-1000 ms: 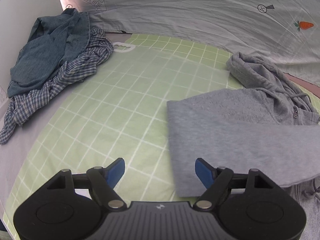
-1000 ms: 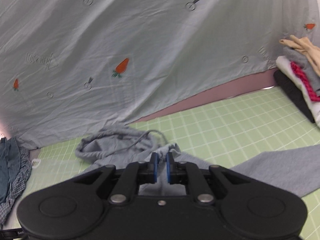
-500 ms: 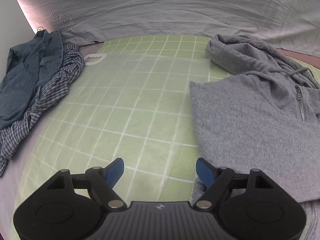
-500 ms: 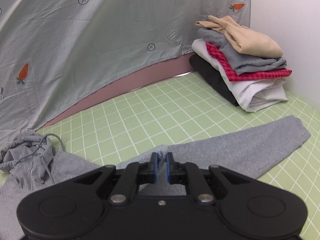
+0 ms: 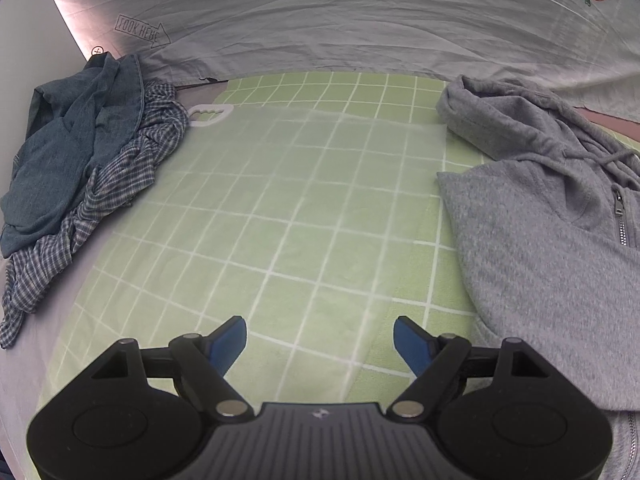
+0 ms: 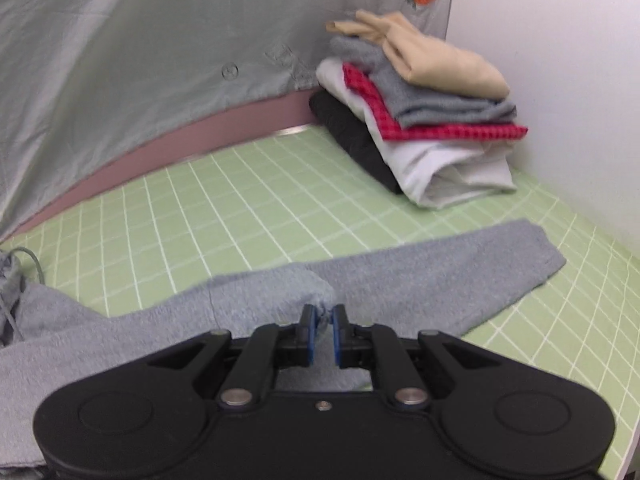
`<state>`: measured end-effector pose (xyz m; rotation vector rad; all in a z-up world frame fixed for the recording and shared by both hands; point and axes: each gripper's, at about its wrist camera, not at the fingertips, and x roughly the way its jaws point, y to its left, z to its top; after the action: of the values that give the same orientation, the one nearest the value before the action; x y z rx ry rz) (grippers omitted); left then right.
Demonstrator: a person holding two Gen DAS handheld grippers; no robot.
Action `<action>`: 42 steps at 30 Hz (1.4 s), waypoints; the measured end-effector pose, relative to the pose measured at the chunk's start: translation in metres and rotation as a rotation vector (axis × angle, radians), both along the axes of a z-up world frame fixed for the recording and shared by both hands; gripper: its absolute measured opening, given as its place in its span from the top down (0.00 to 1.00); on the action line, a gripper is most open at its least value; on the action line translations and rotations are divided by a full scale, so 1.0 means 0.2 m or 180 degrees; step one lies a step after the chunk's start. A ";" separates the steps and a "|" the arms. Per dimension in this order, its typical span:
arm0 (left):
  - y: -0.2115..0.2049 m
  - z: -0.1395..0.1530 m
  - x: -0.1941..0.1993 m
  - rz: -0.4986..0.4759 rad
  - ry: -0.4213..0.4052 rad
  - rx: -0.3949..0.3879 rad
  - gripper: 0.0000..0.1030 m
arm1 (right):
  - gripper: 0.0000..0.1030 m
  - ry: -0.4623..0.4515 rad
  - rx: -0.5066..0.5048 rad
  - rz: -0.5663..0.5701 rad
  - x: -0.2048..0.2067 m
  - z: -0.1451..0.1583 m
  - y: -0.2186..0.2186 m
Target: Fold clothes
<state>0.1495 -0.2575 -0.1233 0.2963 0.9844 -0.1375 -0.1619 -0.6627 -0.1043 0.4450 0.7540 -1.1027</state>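
A grey zip hoodie [image 5: 560, 248] lies flat on the green checked mat [image 5: 280, 208], hood at the back. My left gripper [image 5: 320, 340] is open and empty, low over the mat just left of the hoodie's edge. My right gripper [image 6: 323, 322] is shut on a bunched fold of the hoodie [image 6: 304, 284] near the shoulder. The hoodie's sleeve [image 6: 460, 268] stretches out flat to the right beyond it.
A heap of unfolded clothes, a blue shirt [image 5: 68, 152] over a checked one [image 5: 116, 184], lies at the mat's left. A stack of folded clothes [image 6: 420, 120] sits in the back right corner by the white wall. A grey sheet [image 5: 320, 20] hangs behind.
My right gripper has swung right along the hoodie, still shut on its fabric, bringing the sleeve and folded stack into view. My left gripper shifted left off the hoodie's edge, still open.
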 end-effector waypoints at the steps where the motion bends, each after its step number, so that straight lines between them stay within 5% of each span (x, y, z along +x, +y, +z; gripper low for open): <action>1: -0.01 0.00 0.00 -0.0028 -0.0017 0.0009 0.21 | 0.88 0.0010 0.0077 -0.0021 -0.01 -0.02 -0.01; 3: -0.03 0.01 -0.01 -0.0085 -0.0049 0.0024 0.20 | 0.77 -0.0002 0.0138 -0.0075 -0.02 -0.05 0.00; 5: -0.04 0.00 -0.01 -0.0132 -0.0021 0.0017 0.18 | 0.45 -0.0062 0.0194 -0.0119 -0.03 -0.07 0.01; 8: -0.05 -0.02 -0.01 -0.0188 0.0078 0.0017 0.18 | 0.24 -0.0133 0.0281 -0.0097 -0.03 -0.09 0.00; 18: -0.08 -0.03 -0.03 -0.0355 0.0112 0.0014 0.18 | 0.21 -0.0036 0.0384 0.0265 0.08 -0.16 -0.06; 21: -0.08 -0.03 -0.04 -0.0358 0.0114 0.0007 0.18 | 0.23 -0.0002 0.0444 0.0308 0.10 -0.17 -0.10; 24: -0.07 -0.03 -0.04 -0.0328 0.0119 -0.0002 0.18 | 0.41 -0.0004 0.0504 0.0306 0.10 -0.17 -0.12; 25: -0.07 -0.03 -0.04 -0.0315 0.0120 -0.0007 0.18 | 0.51 -0.0011 0.0511 0.0353 0.10 -0.17 -0.12; 26: -0.07 -0.02 -0.04 -0.0299 0.0117 -0.0015 0.18 | 0.72 -0.0002 0.0506 0.0416 0.10 -0.16 -0.12; 28: -0.06 -0.01 -0.04 -0.0265 0.0105 -0.0033 0.18 | 0.92 0.0091 0.0430 0.0539 0.11 -0.13 -0.11; 35: -0.02 0.04 -0.05 -0.0166 0.0039 -0.0128 0.18 | 0.93 -0.0189 0.0259 0.0812 0.16 0.06 0.05; 42: 0.00 0.17 -0.11 -0.0169 -0.0126 -0.0243 0.18 | 0.93 -0.0464 0.0527 0.1724 0.43 0.13 0.51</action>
<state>0.1278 -0.2576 -0.0900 0.2543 0.9302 -0.2162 -0.0752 -0.5606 -0.0781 0.4219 0.7793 -0.4993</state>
